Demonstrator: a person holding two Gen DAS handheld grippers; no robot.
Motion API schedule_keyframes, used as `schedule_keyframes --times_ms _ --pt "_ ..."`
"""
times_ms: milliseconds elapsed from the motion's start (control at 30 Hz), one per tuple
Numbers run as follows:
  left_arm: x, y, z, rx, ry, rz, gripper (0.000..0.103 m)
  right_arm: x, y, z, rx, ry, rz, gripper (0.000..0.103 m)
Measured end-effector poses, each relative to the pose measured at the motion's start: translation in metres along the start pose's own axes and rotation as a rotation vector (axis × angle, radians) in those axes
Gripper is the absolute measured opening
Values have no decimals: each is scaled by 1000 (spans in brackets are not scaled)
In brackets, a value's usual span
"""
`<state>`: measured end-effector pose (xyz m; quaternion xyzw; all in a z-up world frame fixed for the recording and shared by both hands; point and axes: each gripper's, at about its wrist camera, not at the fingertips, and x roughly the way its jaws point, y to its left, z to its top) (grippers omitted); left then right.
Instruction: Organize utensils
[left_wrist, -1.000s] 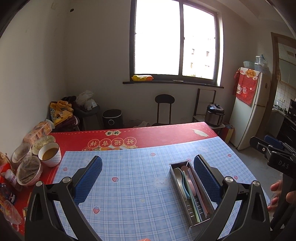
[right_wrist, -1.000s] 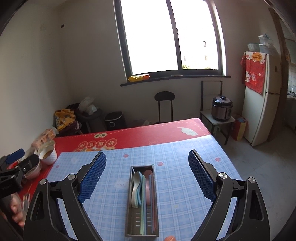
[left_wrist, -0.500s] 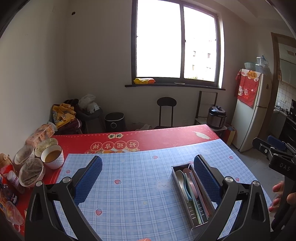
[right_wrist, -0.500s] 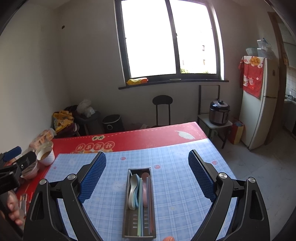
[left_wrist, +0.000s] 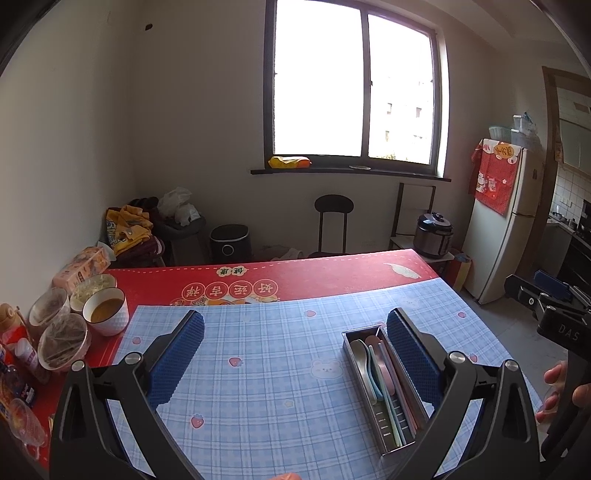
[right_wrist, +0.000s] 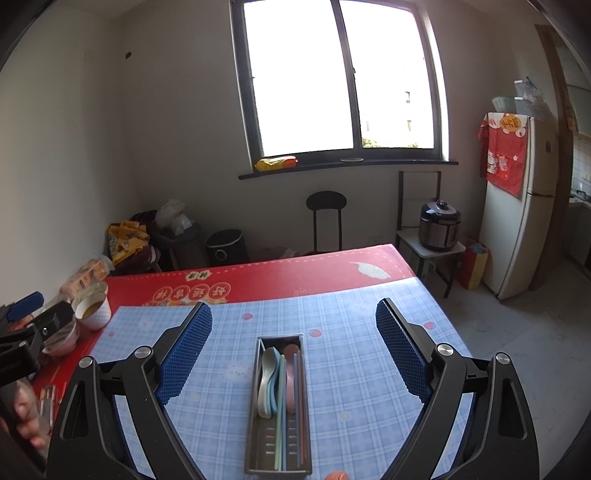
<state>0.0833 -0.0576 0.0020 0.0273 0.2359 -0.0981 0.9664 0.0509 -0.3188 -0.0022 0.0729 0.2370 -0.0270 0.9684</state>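
The left tool (left_wrist: 295, 354) hangs above the bench with its two blue-padded fingers (left_wrist: 177, 354) spread wide, gripping nothing and touching nothing. The right tool (right_wrist: 293, 350) is just the same: fingers (right_wrist: 400, 354) splayed as far apart, nothing between them, held clear of the surface.

Below them the bench carries a blue checked mat (left_wrist: 258, 387) laid over a red cloth (left_wrist: 314, 277) that shows along the far edge. On the mat, toward the bench's right side, lies a narrow metal tray (right_wrist: 255, 398), set lengthwise from the near edge toward the far one. In the right wrist view it sits squarely between the right tool's fingers; in the left wrist view it lies just inside the left tool's right finger. Inside the tray rest several spoons (right_wrist: 267, 380), pale grey, blue and pink, bowls toward the far end, with long chopsticks (right_wrist: 282, 406) alongside them.

At the bench's left edge, on the red cloth, stand a white bowl (left_wrist: 107, 314) of brownish liquid, other covered bowls (left_wrist: 62, 345) and some packets. A person's fingertips (left_wrist: 554, 376) show at the right of the left wrist view, wrapped round the other tool's handle.
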Motion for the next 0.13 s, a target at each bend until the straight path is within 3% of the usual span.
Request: schedule_keyframes --times_ms 133 --pt "1 0 -1 -13 0 19 97 0 0 -1 -2 0 1 87"
